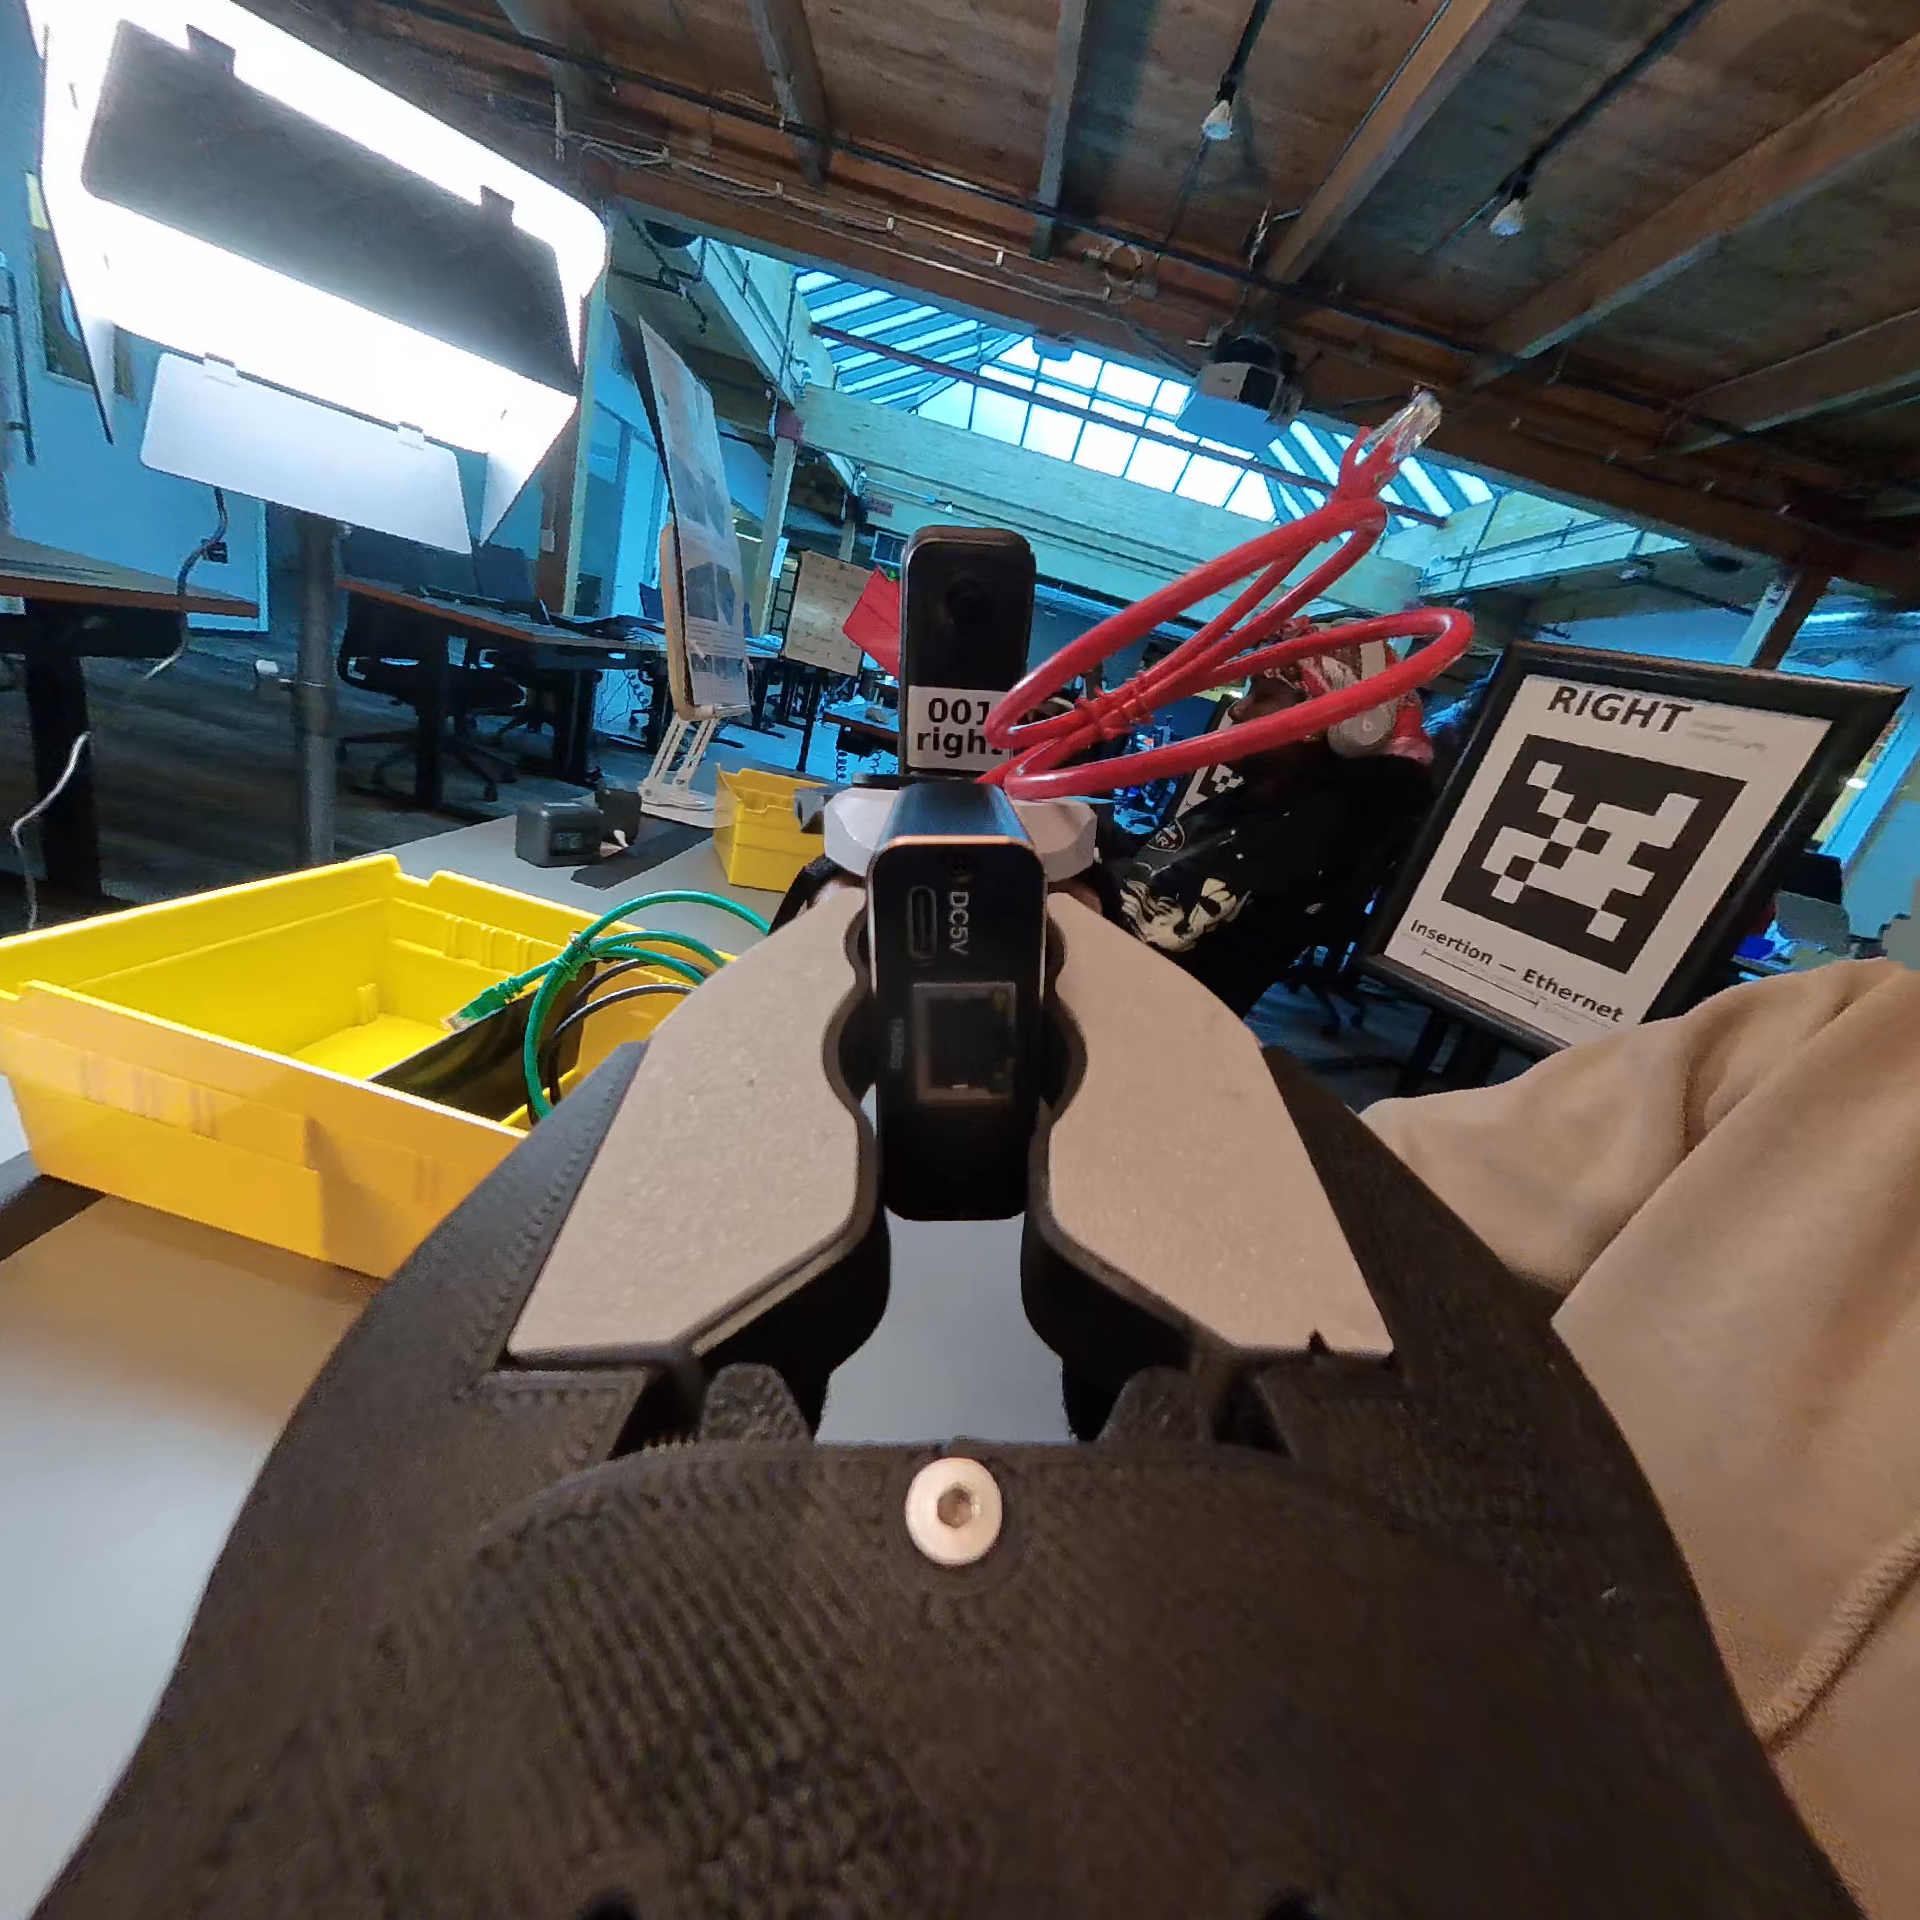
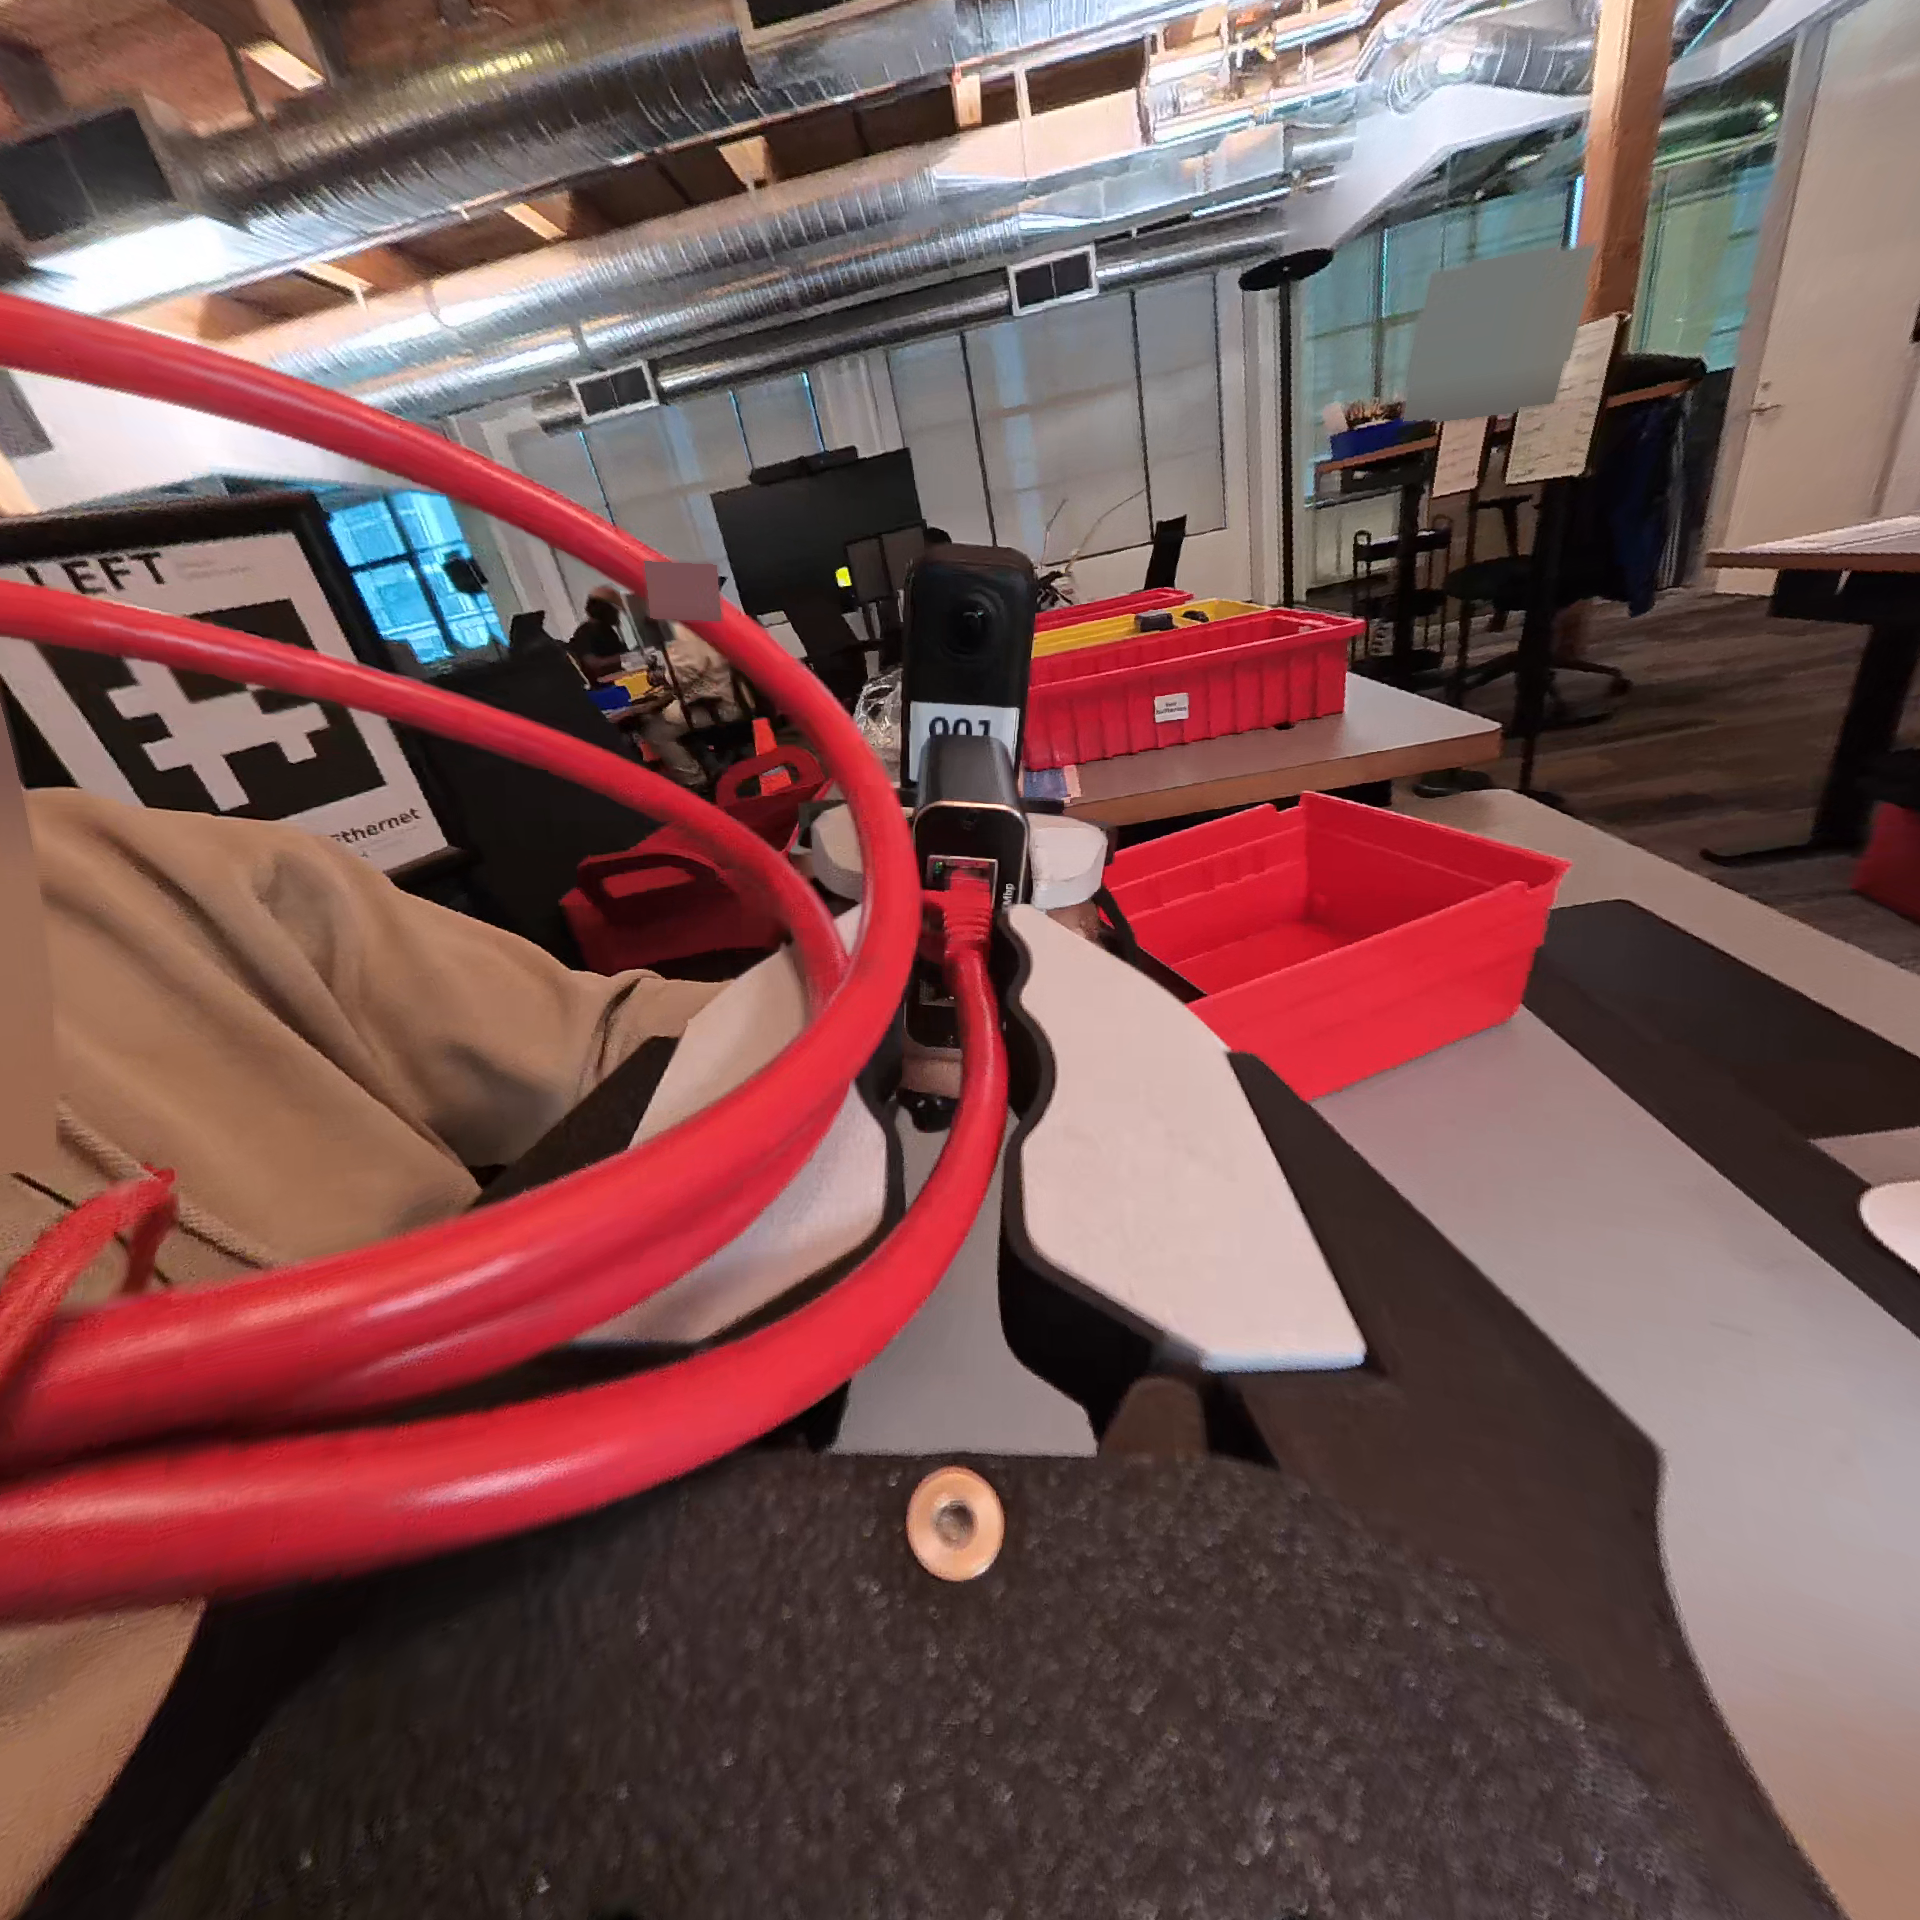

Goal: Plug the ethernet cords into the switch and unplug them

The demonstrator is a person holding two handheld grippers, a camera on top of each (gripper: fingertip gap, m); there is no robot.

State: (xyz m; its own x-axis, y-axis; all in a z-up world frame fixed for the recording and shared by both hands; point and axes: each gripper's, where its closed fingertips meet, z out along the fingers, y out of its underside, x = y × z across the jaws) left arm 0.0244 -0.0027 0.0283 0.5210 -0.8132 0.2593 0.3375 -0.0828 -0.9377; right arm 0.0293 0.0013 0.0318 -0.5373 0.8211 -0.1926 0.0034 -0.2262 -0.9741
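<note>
My left gripper [image 1: 956, 935] is shut on a small black switch [image 1: 956, 1049] and holds it end-on above the table. The side facing me shows an empty ethernet port and a small power port. My right gripper [image 2: 940, 935] faces it from the other side, shut on a red ethernet cord [image 2: 966, 1049] just behind its plug [image 2: 966, 888]. That plug sits in a port of the switch [image 2: 971, 821]. The cord's coil [image 1: 1226, 665] loops up to the right, its free plug [image 1: 1413, 416] in the air. The coil hides my right gripper's left finger.
A yellow bin [image 1: 208, 1091] at the left holds a green cord [image 1: 582, 966] and a black one. A red bin [image 2: 1403, 997] stands on the table at the right. Framed marker boards [image 1: 1600, 842] stand behind. A person's beige sleeve [image 1: 1662, 1247] is close by. My left and right fingertips are right by each other.
</note>
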